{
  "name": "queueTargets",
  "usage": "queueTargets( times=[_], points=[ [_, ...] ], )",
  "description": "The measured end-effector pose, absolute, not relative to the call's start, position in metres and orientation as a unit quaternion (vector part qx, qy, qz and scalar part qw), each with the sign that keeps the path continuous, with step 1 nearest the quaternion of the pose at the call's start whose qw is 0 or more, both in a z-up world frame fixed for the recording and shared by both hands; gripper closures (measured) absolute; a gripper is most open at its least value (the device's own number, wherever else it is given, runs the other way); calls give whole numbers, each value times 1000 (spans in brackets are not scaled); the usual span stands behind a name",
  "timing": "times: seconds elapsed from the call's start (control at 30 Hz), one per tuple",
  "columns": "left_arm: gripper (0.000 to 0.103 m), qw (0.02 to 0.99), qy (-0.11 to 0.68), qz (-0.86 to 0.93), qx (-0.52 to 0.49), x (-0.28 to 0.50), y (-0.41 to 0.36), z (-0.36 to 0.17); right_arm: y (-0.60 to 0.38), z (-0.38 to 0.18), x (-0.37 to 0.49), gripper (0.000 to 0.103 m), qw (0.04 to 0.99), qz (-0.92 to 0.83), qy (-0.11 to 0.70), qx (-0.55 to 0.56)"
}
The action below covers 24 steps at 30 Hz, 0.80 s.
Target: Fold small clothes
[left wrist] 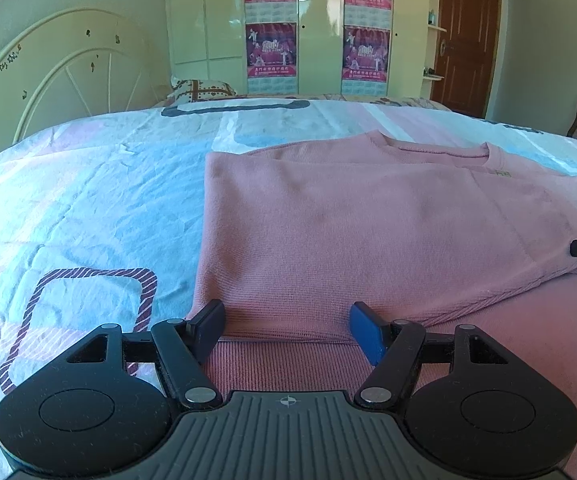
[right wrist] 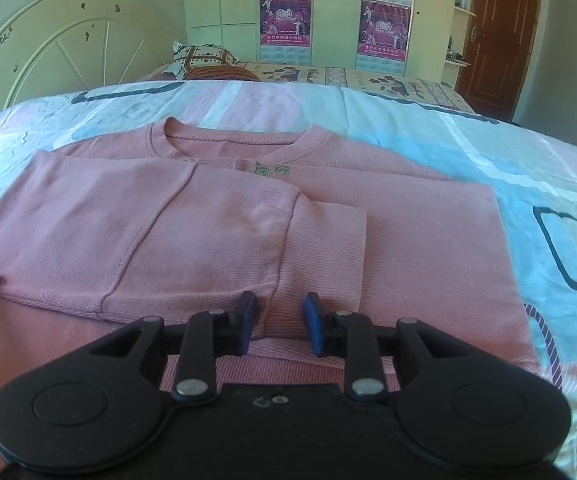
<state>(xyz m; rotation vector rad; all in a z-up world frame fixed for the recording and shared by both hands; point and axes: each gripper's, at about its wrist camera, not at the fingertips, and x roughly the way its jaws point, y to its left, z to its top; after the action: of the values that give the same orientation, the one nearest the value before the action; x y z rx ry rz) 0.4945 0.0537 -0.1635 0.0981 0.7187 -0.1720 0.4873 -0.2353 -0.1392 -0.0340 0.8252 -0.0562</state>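
The pink sweater (right wrist: 224, 220) is lying on the bed (left wrist: 88, 200) with 2 sleeves folded in, the left gripper (left wrist: 286, 330) and right gripper (right wrist: 279, 322) both hovering spread at its hem, leaving the bottom-to-collar fold undone.

Left tongs (left wrist: 287, 326): matte black linkage arms on two round housings, silver pivot rivets, dark blue pads on the fingers (left wrist: 364, 332), ribbed grey centre plate bearing a small crosshair mark. Right tongs (right wrist: 279, 322): same black build, silver rivets, blue pads, smooth black plate with a faint handwritten mark.
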Motion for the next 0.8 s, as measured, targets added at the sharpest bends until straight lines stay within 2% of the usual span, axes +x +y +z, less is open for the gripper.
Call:
queueTargets(
  times=[0.07,0.1,0.13,0.17,0.2,0.5,0.6,0.8],
  points=[
    [31,929,355,-82,60,496,51,-161,-234,-138,489,74,913,-23,406,-24],
    [26,928,356,-82,72,497,48,-159,-235,-134,489,72,912,-19,409,-25],
    [16,928,354,-82,85,495,46,-156,-236,-130,486,64,913,-15,408,-24],
    [9,927,353,-76,98,491,44,-154,-238,-124,480,51,917,-13,397,-22],
    [6,928,350,-70,108,484,43,-151,-240,-117,469,48,924,-12,381,-21],
    [6,927,357,-81,84,374,79,-136,-299,-94,354,63,924,-31,379,38],
    [12,928,361,-68,69,337,99,-136,-327,-99,310,68,916,-51,391,77],
    [25,913,400,-78,-25,284,138,-142,-363,-115,233,62,896,-47,403,180]
  ],
)
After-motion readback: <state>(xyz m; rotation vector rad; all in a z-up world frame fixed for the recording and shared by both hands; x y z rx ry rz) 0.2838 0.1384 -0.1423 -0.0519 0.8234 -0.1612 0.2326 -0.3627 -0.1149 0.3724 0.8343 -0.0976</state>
